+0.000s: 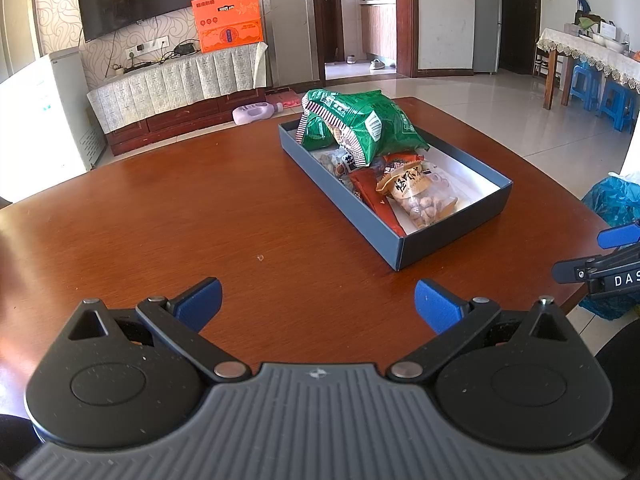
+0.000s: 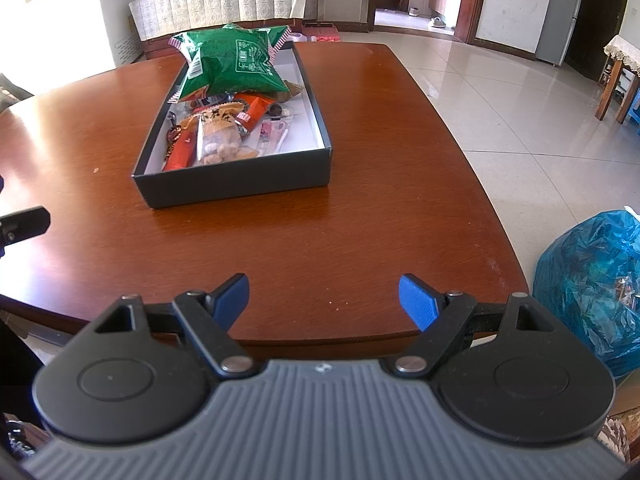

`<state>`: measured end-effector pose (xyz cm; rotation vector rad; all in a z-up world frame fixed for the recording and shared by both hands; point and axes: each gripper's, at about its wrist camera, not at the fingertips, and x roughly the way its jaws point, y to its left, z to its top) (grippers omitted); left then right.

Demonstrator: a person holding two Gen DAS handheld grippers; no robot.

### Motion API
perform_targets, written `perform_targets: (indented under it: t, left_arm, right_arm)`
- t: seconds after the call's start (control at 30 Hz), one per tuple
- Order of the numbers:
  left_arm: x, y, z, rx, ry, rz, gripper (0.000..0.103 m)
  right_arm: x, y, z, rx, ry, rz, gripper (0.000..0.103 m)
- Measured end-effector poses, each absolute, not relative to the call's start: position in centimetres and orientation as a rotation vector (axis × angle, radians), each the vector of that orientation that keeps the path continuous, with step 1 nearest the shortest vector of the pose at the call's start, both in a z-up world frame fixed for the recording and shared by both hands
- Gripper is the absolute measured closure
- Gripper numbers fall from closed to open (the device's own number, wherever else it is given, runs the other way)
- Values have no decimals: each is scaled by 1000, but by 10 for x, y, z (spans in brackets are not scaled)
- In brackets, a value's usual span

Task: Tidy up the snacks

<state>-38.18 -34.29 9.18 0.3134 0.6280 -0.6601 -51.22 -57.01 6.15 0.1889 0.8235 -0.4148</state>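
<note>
A dark blue box (image 1: 448, 242) (image 2: 236, 184) with a white inside stands on the brown table (image 1: 180, 208) (image 2: 380, 184). A big green snack bag (image 1: 360, 124) (image 2: 232, 64) lies across its far end. A clear bag of nuts (image 1: 420, 196) (image 2: 220, 140) and a red packet (image 1: 376, 200) (image 2: 182, 152) lie near its front. My left gripper (image 1: 318, 304) is open and empty, low over the table, short of the box. My right gripper (image 2: 324, 298) is open and empty at the table's near edge. The right gripper also shows in the left wrist view (image 1: 600, 264).
A blue plastic bag (image 2: 592, 288) (image 1: 616, 200) sits on the floor to the right of the table. A TV stand (image 1: 176, 88), a white fridge (image 1: 44, 112) and an orange carton (image 1: 228, 20) stand at the far wall. A small crumb (image 1: 260, 257) lies on the table.
</note>
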Motion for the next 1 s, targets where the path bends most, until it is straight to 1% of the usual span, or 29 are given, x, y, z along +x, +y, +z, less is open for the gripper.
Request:
perform_targets:
  t: [1.0]
  left_arm:
    - [-381, -343, 88, 314, 633, -657, 0]
  right_arm:
    - [-512, -570, 61, 190, 823, -414, 19]
